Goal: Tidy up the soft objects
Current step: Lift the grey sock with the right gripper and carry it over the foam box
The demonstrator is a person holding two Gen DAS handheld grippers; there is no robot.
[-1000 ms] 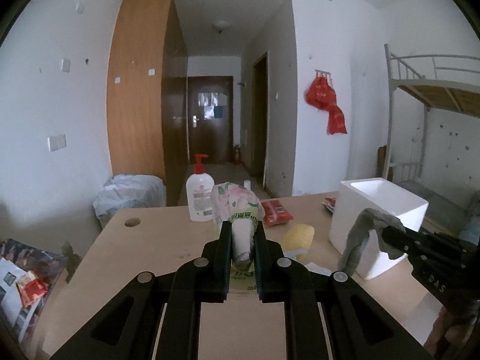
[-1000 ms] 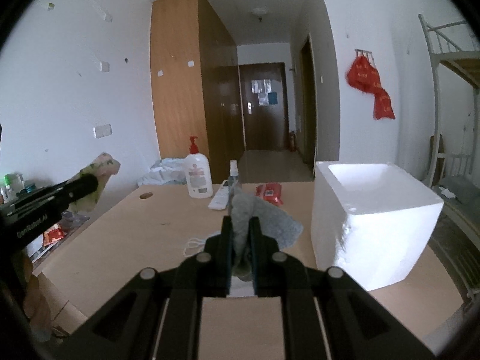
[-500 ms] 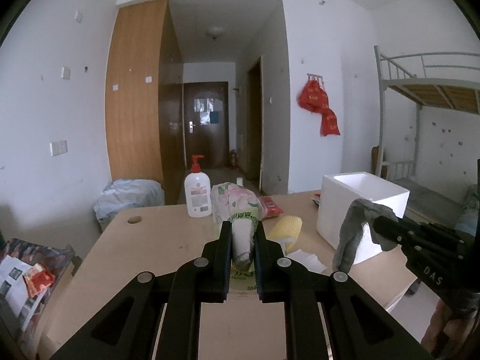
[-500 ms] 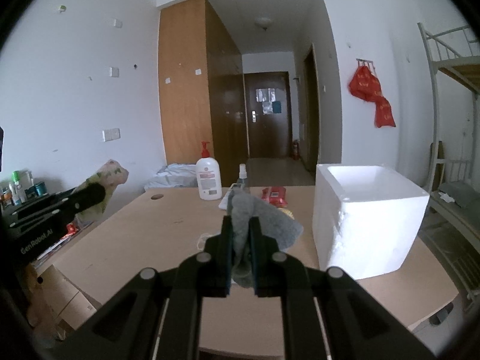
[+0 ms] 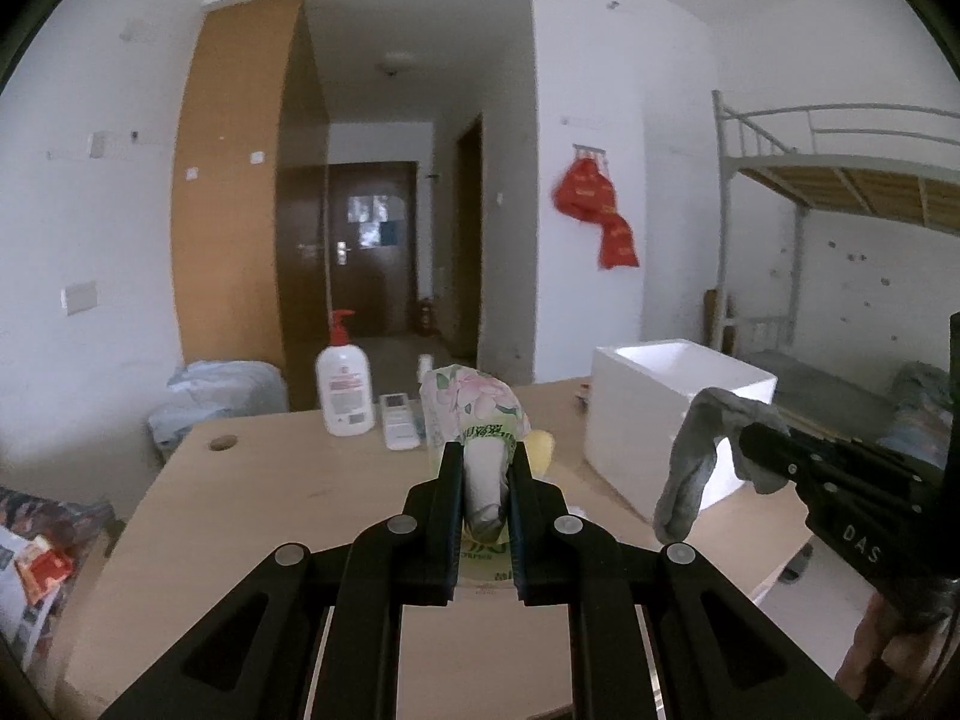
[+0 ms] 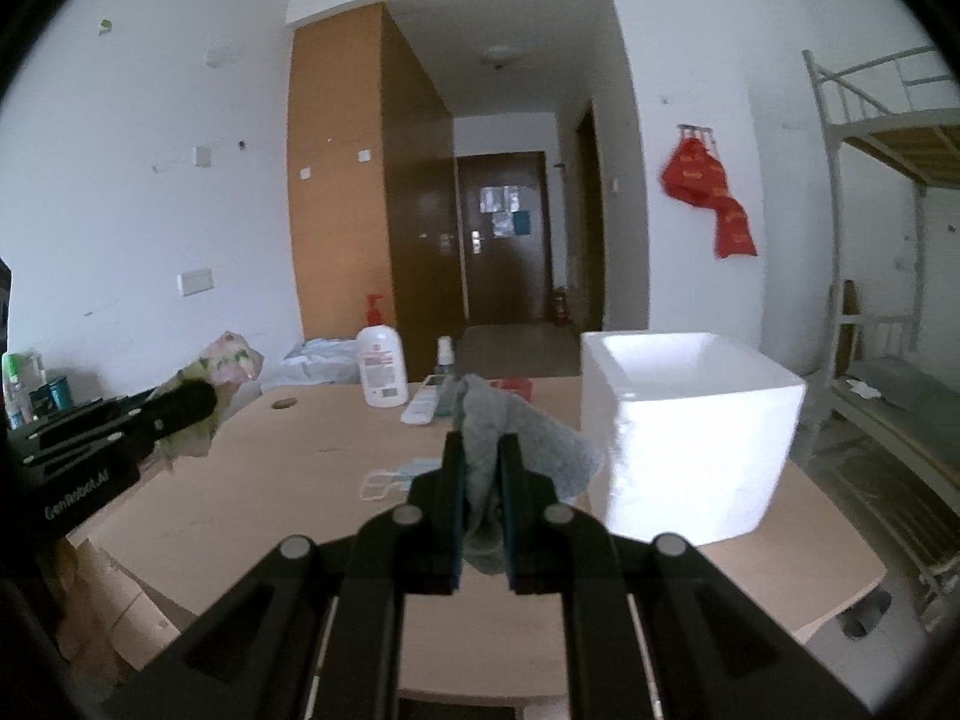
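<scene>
My left gripper [image 5: 486,462] is shut on a soft tissue pack [image 5: 474,408] with a pink flower print, held above the wooden table [image 5: 288,492]. The same pack [image 6: 231,360] shows at the left of the right wrist view. My right gripper [image 6: 480,450] is shut on a grey cloth [image 6: 510,438] that hangs from its jaws; this cloth [image 5: 702,456] appears at the right of the left wrist view. A white foam box [image 6: 690,426] stands open-topped on the table's right side, just right of the cloth. A yellow soft object [image 5: 543,447] lies behind the pack.
A pump bottle [image 5: 344,390], a white remote [image 5: 397,420], a small spray bottle [image 6: 444,354], a red packet [image 6: 513,385] and a face mask [image 6: 390,477] lie on the table. A bunk bed [image 5: 840,180] stands right. Clutter [image 5: 36,570] lies left of the table.
Both grippers have drawn back from the table with their loads still held, so the table, bottle and foam box look smaller and farther away.
</scene>
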